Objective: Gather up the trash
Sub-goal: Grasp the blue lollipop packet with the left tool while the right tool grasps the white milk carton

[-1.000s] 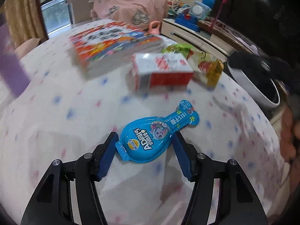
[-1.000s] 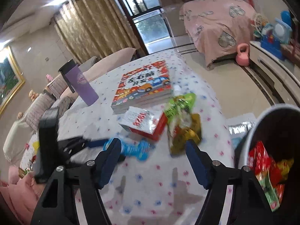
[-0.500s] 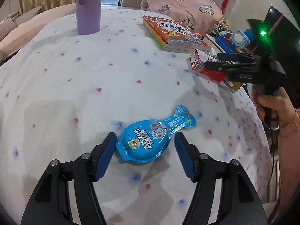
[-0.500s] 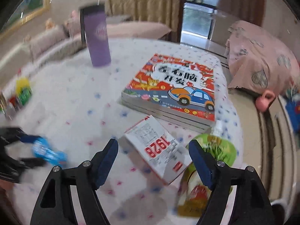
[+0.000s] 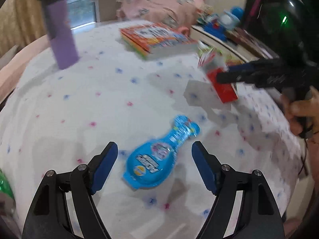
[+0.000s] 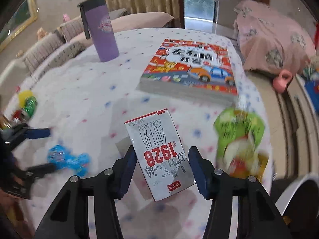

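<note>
left gripper (image 5: 153, 166) open astride flat blue plastic snack pack (image 5: 157, 159), ready to pinch | right gripper (image 6: 160, 168) open, bracketing white-and-red milk carton (image 6: 159, 153) for pickup

The milk carton (image 6: 161, 155) reads "1928", "PURE MILK" and "125mL".

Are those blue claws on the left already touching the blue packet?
Apart. The left wrist view shows tablecloth between the blue packet and each finger of the left gripper.

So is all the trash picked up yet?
Not yet. Nothing shows as binned. The right gripper frames the milk carton; the left gripper frames the blue wrapper. Both are open, gripping neither. The green pouch lies untouched on the table.
</note>
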The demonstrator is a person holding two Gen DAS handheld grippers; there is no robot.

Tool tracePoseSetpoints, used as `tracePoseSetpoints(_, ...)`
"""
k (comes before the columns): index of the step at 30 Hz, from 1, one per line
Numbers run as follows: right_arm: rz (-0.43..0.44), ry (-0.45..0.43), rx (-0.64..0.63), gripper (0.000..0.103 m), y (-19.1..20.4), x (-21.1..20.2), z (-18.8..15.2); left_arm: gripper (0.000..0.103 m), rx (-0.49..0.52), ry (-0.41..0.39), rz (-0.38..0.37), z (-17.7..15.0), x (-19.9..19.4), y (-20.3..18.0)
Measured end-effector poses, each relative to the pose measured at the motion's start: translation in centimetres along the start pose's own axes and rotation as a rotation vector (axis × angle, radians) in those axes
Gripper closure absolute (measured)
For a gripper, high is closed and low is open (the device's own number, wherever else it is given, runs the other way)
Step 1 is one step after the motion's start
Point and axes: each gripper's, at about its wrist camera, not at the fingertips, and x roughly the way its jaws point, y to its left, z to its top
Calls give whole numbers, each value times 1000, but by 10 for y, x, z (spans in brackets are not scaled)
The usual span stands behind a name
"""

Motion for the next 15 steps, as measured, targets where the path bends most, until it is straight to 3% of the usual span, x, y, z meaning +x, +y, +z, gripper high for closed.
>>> tracePoseSetpoints(3, 57, 6, 107, 50, -3, -18, -17, 27, 16, 55, 23, -5, 14, -2)
tracePoseSetpoints(5, 132, 25, 194, 52, -10, -27, -29, 37, 28, 43, 42, -8, 11, -9)
tracePoseSetpoints(7, 155, 48, 242, 52, -12, -29, -38, 43, 0, 51, 48, -8, 10, -14)
tracePoseSetpoints(10, 156, 41, 271, 51, -10, -26, -43, 54, -63, 55, 65, -10, 6, -22)
tracePoseSetpoints(15, 123, -70, 289, 51, -7, -21, -34, 54, -264, 15, 64, -23, -4, -22)
